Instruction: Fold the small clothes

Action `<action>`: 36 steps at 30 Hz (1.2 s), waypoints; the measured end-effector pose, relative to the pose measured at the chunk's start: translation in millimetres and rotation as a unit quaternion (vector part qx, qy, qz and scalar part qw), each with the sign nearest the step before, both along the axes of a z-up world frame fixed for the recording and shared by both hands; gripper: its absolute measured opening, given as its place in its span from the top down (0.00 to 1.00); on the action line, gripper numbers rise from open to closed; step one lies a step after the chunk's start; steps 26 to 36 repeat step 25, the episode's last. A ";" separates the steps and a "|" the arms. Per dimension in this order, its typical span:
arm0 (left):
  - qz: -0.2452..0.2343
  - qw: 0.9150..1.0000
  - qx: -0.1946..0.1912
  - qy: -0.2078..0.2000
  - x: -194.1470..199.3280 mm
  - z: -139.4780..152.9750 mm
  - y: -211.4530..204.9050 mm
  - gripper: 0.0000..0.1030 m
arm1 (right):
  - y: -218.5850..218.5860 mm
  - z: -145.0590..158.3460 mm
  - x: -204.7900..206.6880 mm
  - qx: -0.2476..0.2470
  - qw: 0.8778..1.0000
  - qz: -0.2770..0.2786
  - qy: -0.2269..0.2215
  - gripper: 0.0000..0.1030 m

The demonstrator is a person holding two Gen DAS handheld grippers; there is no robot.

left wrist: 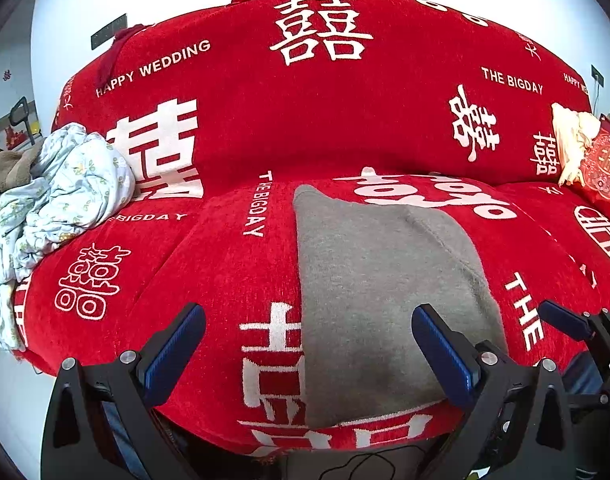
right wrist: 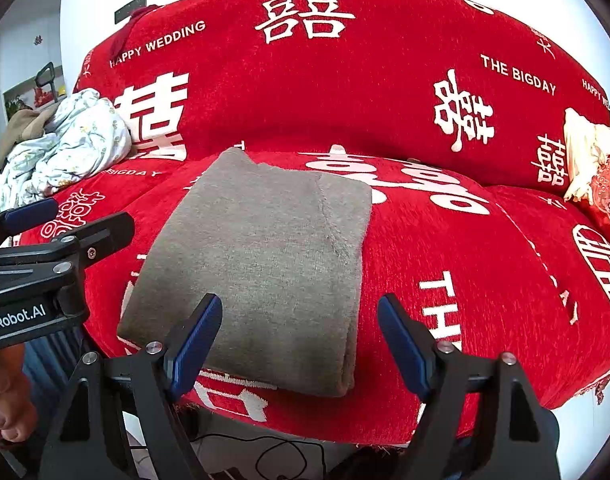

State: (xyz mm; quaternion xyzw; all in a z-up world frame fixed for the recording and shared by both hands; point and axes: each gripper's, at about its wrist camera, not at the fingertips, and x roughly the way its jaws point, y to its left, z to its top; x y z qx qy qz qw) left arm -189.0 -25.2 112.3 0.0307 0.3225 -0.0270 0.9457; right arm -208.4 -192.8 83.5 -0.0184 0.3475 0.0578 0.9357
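1. Left wrist view, far left: a pale blue flowered bundle of cloth (left wrist: pixel 61 184) lies heaped on the sofa (left wrist: pixel 233 128); its lower end runs out of the picture, and a brown cloth behind it is mostly cut off by the edge.
2. Centre: the folded grey garment (left wrist: pixel 377 280) lies flat on the red seat cushion, its near edge close to the front of the seat.
3. The left hand-held gripper (left wrist: pixel 309 344) hangs just above the seat front with its jaws spread wide and nothing between them; its right finger overlaps the garment's near right corner, and whether it touches the cloth cannot be told.
4. Right edge: only a blue pad and some black frame of the right hand-held gripper (left wrist: pixel 565 320) show.
5. Far right: a cream cloth (left wrist: pixel 573 140) and a red embroidered cushion (left wrist: pixel 605 164), partly cut off.
6. Right wrist view: the right hand-held gripper (right wrist: pixel 301 340) is released, jaws wide apart over the garment's near right part, holding nothing.
7. Lower left corner there: a blurred hand (right wrist: pixel 5 400) behind the other gripper's frame.
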 end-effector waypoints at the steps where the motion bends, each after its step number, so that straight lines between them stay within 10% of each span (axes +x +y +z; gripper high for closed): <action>1: 0.000 1.000 0.001 -0.001 -0.4 0.0 0.0 0.00 | 0.1 -0.1 0.0 0.000 1.000 0.000 0.000 0.20; 36: 0.001 0.999 0.027 0.019 5.9 -11.3 -5.2 0.00 | -4.5 -6.3 5.0 0.009 1.000 0.007 0.004 0.20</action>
